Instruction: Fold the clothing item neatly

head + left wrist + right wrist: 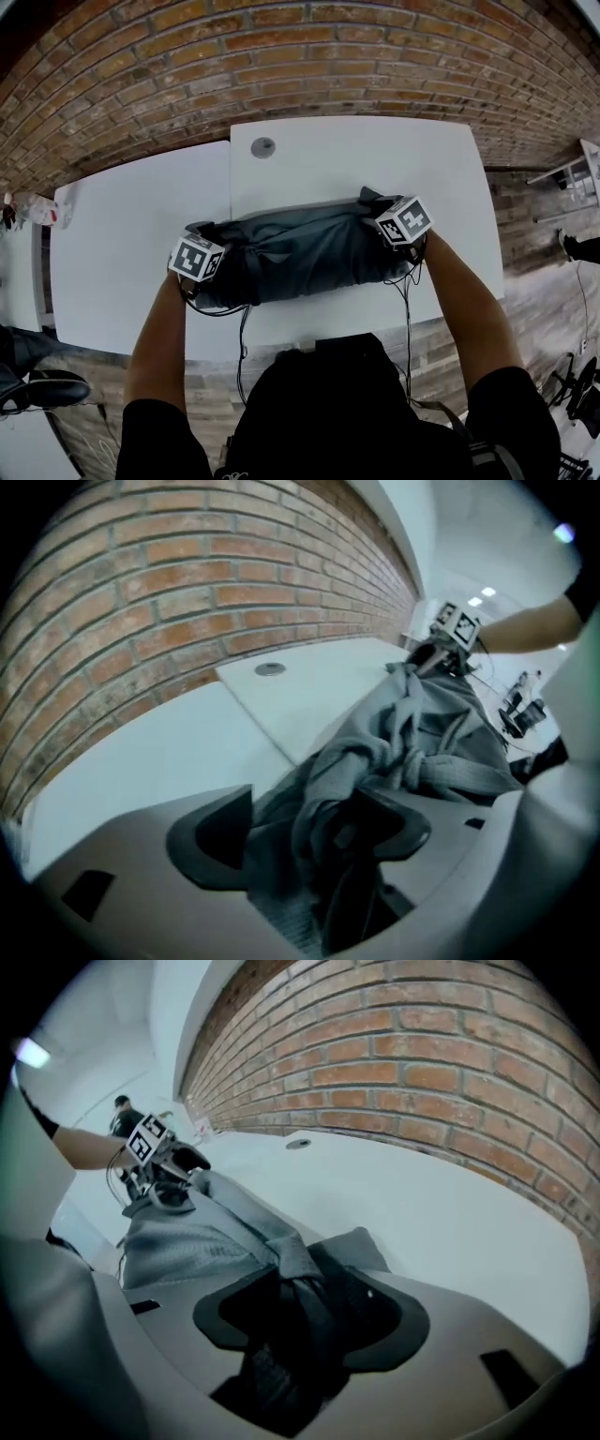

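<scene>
Two grippers sit at opposite ends of a dark grey garment (300, 248) bundled lengthwise across the white table (356, 150). On the left gripper (309, 841) the fingers (214, 836) stand wide apart, with bunched cloth loose between them. On the right gripper (314, 1321) the fingers are parted too, and a twisted fold runs between them unpinched.

No legible text, label, brand or number anywhere.

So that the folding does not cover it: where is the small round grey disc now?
In the head view the round grey disc lies on the right-hand white table, near its far left corner, beyond the dark grey garment.
</scene>
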